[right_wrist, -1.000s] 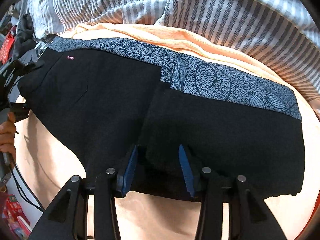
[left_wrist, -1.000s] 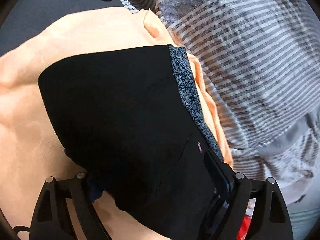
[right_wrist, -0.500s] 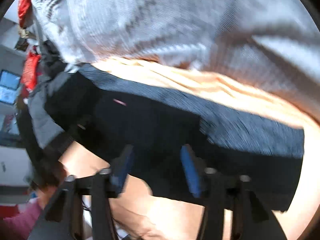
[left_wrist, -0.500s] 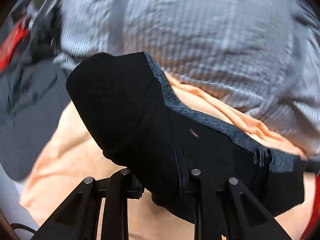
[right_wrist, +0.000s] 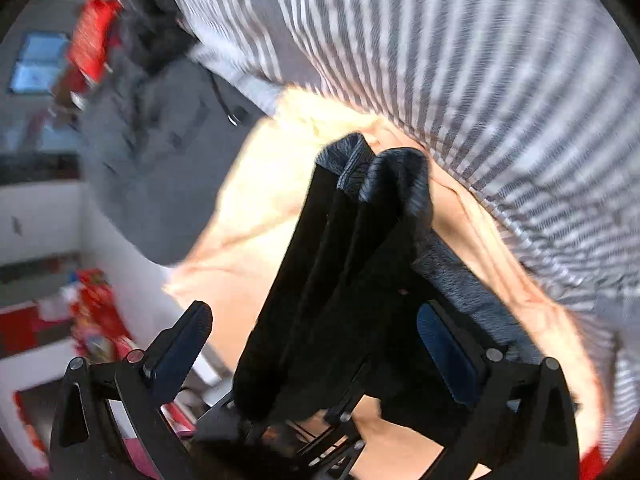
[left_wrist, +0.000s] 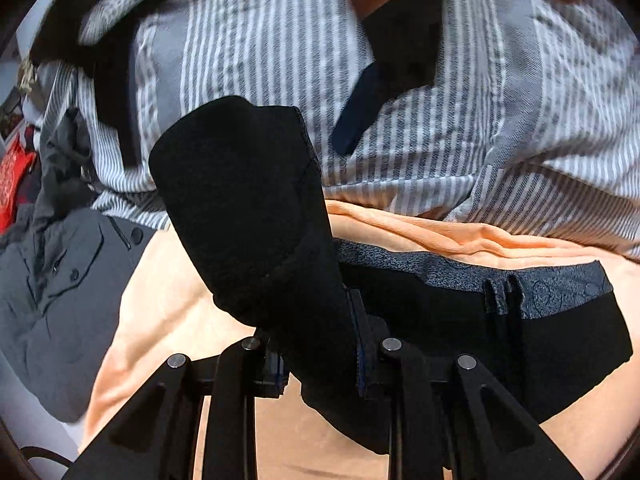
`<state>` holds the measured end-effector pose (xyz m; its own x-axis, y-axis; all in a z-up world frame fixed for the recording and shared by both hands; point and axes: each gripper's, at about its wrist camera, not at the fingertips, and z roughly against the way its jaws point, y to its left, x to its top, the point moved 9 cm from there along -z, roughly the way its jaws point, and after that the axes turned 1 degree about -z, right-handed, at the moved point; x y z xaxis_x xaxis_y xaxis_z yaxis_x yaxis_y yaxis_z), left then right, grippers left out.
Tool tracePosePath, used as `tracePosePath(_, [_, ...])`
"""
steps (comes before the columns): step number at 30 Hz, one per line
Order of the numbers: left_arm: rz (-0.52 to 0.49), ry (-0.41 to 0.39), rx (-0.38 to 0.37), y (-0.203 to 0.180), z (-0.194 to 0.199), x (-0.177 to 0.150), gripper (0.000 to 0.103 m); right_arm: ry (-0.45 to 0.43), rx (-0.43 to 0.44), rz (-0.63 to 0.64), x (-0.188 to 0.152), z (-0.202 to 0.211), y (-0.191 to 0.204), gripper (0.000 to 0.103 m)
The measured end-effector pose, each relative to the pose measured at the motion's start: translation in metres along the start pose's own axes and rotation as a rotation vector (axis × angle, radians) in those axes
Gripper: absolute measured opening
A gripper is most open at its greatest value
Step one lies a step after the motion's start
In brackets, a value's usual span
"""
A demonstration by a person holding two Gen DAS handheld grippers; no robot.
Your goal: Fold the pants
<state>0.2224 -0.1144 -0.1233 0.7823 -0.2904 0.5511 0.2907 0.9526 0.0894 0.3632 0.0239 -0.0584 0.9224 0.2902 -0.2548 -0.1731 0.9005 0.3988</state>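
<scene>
- Since the earlier frames, the black pants (left_wrist: pixel 256 216) have been lifted at one end off the peach cloth (left_wrist: pixel 160 300). That end now stands up as a thick folded bundle at the centre of the left wrist view instead of lying flat.
- The left gripper (left_wrist: pixel 320 364), at bottom centre of its view, has its fingers pressed close together, pinching the raised bundle.
- The right gripper (right_wrist: pixel 316 344) has just been opening. Its blue-padded fingers (right_wrist: pixel 444 354) are spread wide at the lower edge of its view, with the bunched pants (right_wrist: pixel 340 280) between them but neither pad visibly pressing.
- The rest of the pants, with the grey patterned waistband (left_wrist: pixel 540 286), lies flat on the peach cloth at lower right of the left view.
- Risk: only one pinch appears to hold the stacked layers, so they could slide apart and the fold go crooked.
- Risk: the peach cloth beneath could be dragged along if the pants are pulled sideways.
- Risk: the striped bedding (left_wrist: pixel 520 140) bulges across the top of the frame, so fabric laid toward it may land unevenly.
- The right view is blurred, so contact there is uncertain.
</scene>
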Motion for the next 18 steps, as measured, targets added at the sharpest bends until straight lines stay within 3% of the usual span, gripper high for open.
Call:
tracePosePath(2, [-0.023,-0.011,0.008,-0.004,0.001,0.001,0.025,0.047,-0.043,0.007,-0.001,-0.013,-0.005,0.096])
tracePosePath(3, [-0.033,-0.014,0.012,-0.006,0.002,0.001,0.025,0.053,-0.069,0.009,-0.002,-0.016,-0.009,0.069])
tracePosePath(5, [-0.040,-0.005,0.012,-0.008,0.003,-0.002,0.025,0.017,-0.080,-0.002,-0.004,-0.012,-0.018,0.025])
tracePosePath(6, [-0.042,-0.008,0.011,-0.008,0.004,-0.002,0.025,-0.010,-0.058,-0.020,-0.006,-0.007,-0.022,0.019])
tracePosePath(11, [-0.118,-0.047,-0.022,-0.031,0.027,0.009,0.025,-0.187,0.070,-0.054,-0.035,0.031,-0.040,0.017])
tracePosePath(18, [-0.273,-0.084,-0.099,-0.103,0.069,0.017,0.025,-0.437,0.306,-0.184,-0.109,0.093,-0.098,0.017])
